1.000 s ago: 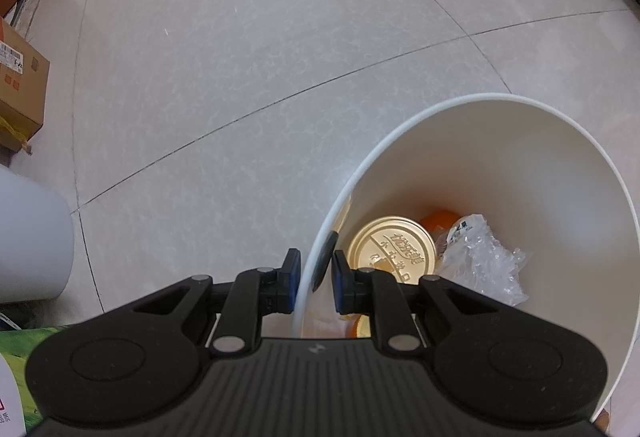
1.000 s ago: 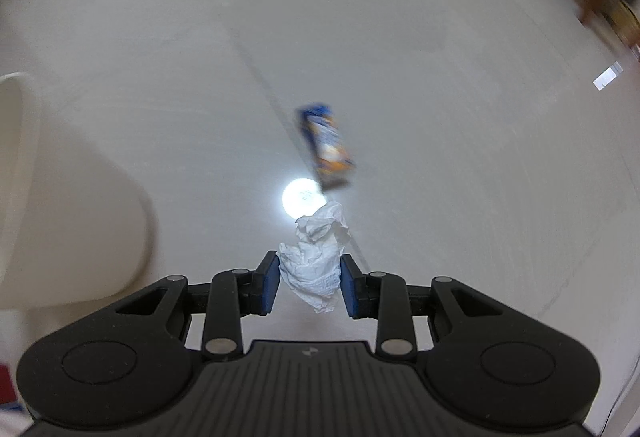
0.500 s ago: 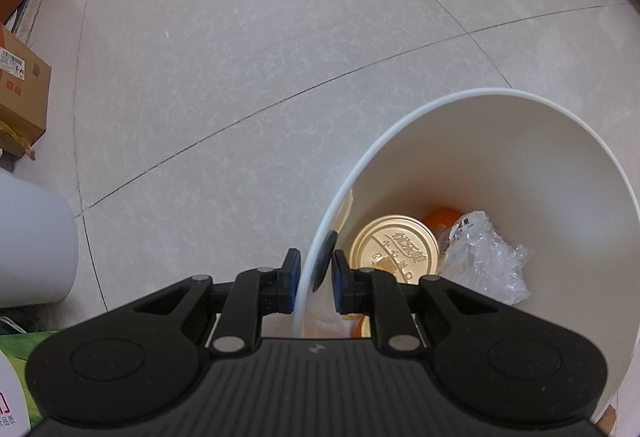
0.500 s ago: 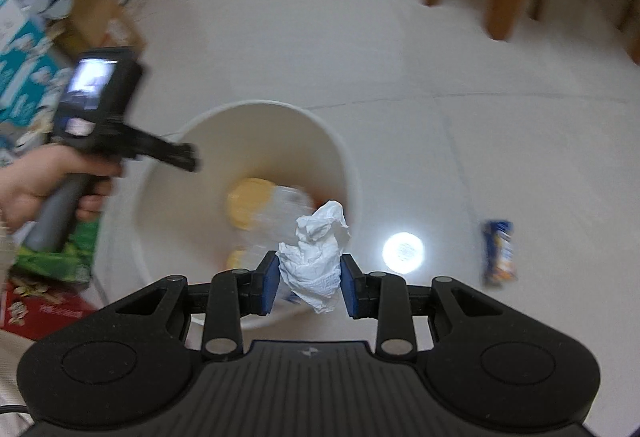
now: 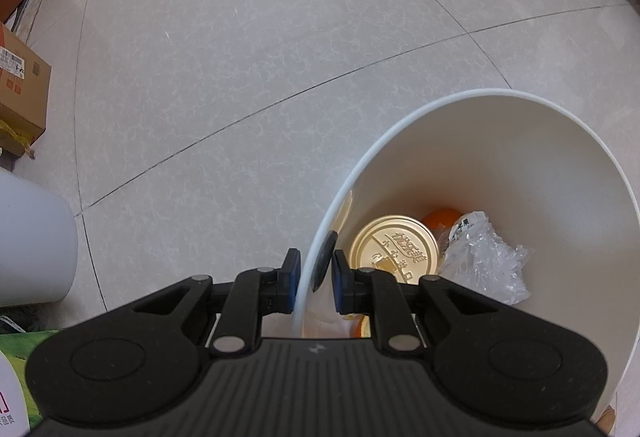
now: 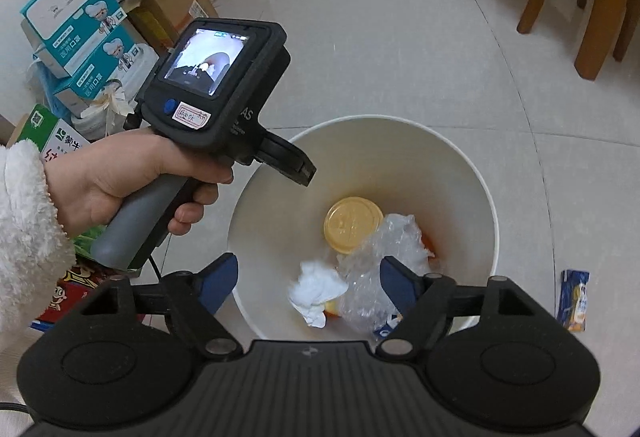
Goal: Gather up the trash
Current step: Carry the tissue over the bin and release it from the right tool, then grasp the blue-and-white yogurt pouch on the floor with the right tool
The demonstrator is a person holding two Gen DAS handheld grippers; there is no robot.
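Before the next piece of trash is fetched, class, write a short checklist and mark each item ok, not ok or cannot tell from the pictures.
1. Crumpled white tissue is inside the round white plastic bin: ok.
2. Right hand-held gripper has just been opening and now stands wide with nothing between its jaws: ok.
3. Left hand-held gripper is shut on the bin's rim, steadying it: ok.
4. All trash is off the floor: not ok; a blue and orange snack wrapper lies on the tiles beside the bin.
5. Bin has room for more: ok, the contents sit low.
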